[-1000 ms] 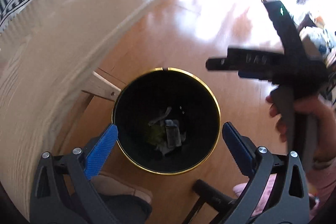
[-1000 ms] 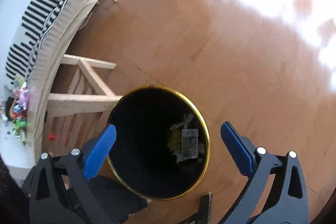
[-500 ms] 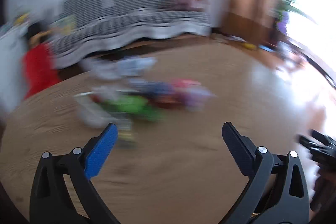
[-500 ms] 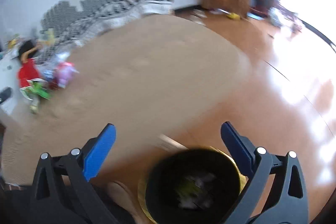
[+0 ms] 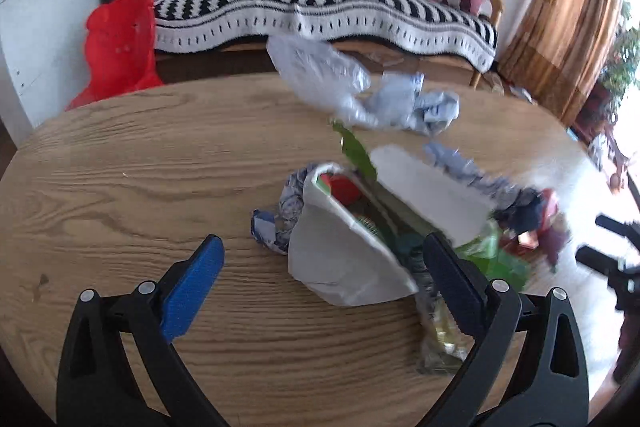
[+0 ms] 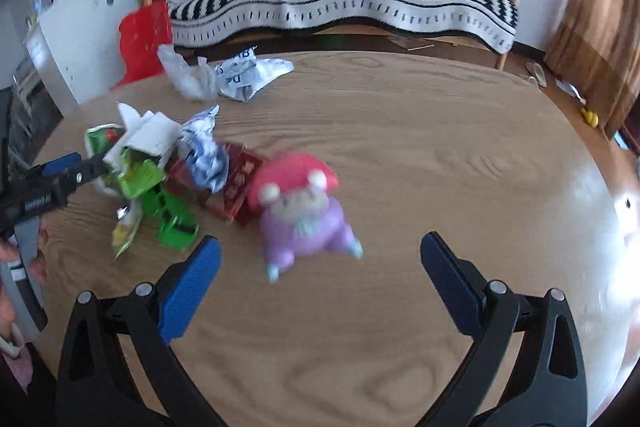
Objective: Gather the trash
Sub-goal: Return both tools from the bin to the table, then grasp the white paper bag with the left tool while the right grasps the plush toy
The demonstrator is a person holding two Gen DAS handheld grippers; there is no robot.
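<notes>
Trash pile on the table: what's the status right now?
Both grippers, left and right, open, empty. Trash pile uncollected on table. Plush toy beside it.

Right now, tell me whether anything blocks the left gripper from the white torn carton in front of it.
Nothing visible does. The left gripper is open, and the white torn carton lies on the wooden table just ahead, partly between its fingers, with other wrappers behind it.

Perhaps "AB" on crumpled wrapper.
</notes>
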